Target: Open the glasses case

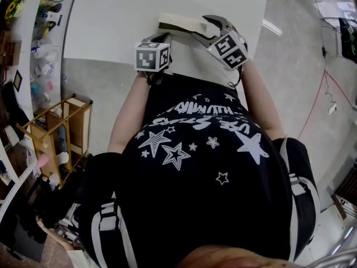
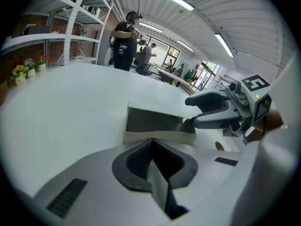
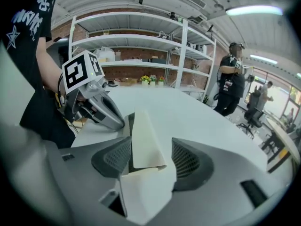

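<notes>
Glasses case [image 1: 181, 24] is held just above the white table [image 1: 111, 15], spanning the two grippers in front of the person's chest.

Left gripper [image 2: 151, 142]: jaws pressed together on a thin flap at the near edge of the case. Right gripper [image 3: 149, 161]: jaws set apart to the case's width, its cream end wedged between the pads.

I judge it a light folding case with stiff panels and soft creased hinges. The covering is smooth and probably slippery, so I would grip flat panels or the flap edge, never a crease.

A dark inner face shows under the raised panel. I can't see any glasses inside.
</notes>
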Demonstrator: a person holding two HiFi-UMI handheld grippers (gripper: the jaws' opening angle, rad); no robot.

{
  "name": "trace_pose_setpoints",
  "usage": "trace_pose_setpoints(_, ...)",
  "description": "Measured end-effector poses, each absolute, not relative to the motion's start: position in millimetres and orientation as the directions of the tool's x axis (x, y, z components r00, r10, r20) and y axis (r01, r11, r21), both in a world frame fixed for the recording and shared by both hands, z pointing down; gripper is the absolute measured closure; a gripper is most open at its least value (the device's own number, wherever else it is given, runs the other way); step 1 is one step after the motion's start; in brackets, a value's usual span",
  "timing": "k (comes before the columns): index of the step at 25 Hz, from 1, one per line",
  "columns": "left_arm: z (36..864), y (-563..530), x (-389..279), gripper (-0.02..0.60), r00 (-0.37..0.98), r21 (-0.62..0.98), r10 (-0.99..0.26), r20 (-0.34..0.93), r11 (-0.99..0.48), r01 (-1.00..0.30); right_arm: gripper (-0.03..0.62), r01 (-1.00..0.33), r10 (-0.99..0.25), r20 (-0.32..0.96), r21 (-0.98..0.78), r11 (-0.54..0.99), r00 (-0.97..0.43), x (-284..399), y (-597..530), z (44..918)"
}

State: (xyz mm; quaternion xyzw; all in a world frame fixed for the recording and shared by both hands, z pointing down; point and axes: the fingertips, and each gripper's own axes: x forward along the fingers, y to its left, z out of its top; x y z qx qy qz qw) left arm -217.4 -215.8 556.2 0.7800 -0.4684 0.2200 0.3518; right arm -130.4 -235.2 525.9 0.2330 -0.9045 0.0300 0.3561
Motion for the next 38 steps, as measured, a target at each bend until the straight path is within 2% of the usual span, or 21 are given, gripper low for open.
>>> trace_pose_setpoints(2, 556, -216, -217, 0.569, 0.466, 0.346, -0.576, 0.672, -0.312, -0.885, 0.338, -0.469, -0.429, 0.638, 0.118, 0.875, -0.640, -127, -243, 518)
trace_pose_setpoints(6, 556, -216, -218, 0.569, 0.470, 0.355, -0.574, 0.671, -0.308, -0.883, 0.450, -0.534, -0.493, 0.597, 0.126, 0.836, -0.633, -121, -260, 507)
trace_pose_setpoints(12, 556, -214, -221, 0.569, 0.467, 0.359, -0.574, 0.673, -0.300, -0.884, 0.481, -0.577, -0.502, 0.583, 0.070, 0.814, -0.639, -121, -268, 509)
trace_pose_setpoints(20, 555, -215, -223, 0.569, 0.459, 0.353, -0.586, 0.668, -0.293, -0.889, 0.487, -0.610, -0.506, 0.577, 0.016, 0.792, -0.642, -120, -275, 510)
trace_pose_setpoints(27, 556, -210, -233, 0.569, 0.412, 0.337, -0.611, 0.676, -0.240, -0.910, 0.487, -0.576, -0.481, 0.560, 0.008, 0.818, -0.675, -126, -261, 504)
trace_pose_setpoints(33, 537, -207, -225, 0.569, 0.351, 0.331, -0.677, 0.646, -0.165, -0.929, 0.487, -0.560, -0.480, 0.497, -0.015, 0.829, -0.724, -101, -249, 472)
trace_pose_setpoints(38, 513, -197, -178, 0.569, 0.344, 0.336, -0.714, 0.610, -0.160, -0.928, 0.487, -0.548, -0.471, 0.457, -0.044, 0.835, -0.755, -55, -240, 450)
